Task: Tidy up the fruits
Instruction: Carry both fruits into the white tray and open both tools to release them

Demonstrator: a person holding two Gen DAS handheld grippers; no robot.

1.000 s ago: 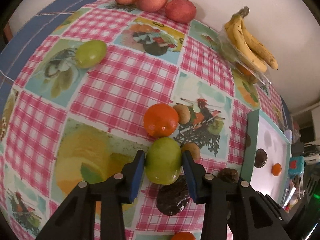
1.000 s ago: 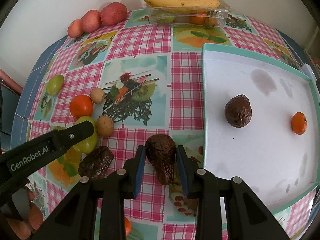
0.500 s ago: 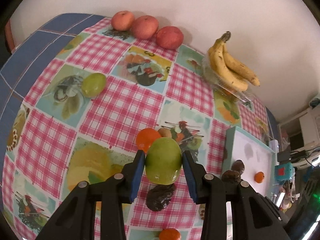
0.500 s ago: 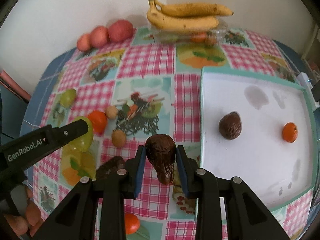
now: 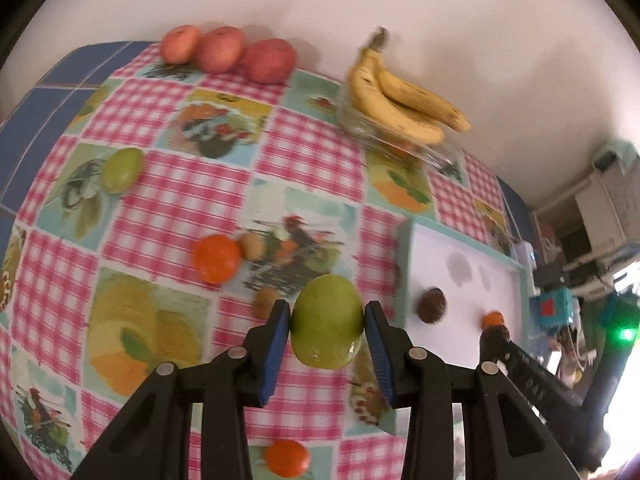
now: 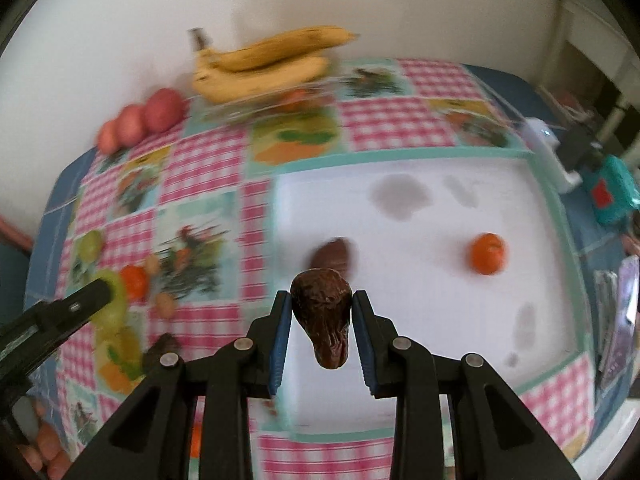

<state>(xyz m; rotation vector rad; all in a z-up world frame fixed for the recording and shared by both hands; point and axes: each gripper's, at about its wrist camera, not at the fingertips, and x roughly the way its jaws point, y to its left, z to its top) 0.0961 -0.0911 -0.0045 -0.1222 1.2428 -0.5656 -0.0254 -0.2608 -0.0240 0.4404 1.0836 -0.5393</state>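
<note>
the left gripper (image 5: 326, 330) is gripping a green apple (image 5: 327, 326) between its blue pads, holding it up off the checked tablecloth (image 5: 168, 208). ahead and to the right of it the white tray (image 5: 464, 280) is lying, with a dark wrinkled fruit (image 5: 431, 305) and a small orange (image 5: 493, 318) inside. an orange (image 5: 216, 258) is sitting ahead on the left. the right gripper (image 6: 322, 326) is clamping a brown wrinkled avocado (image 6: 323, 322), hanging over the near left part of the tray. bananas (image 6: 264, 66) are lying far ahead.
</note>
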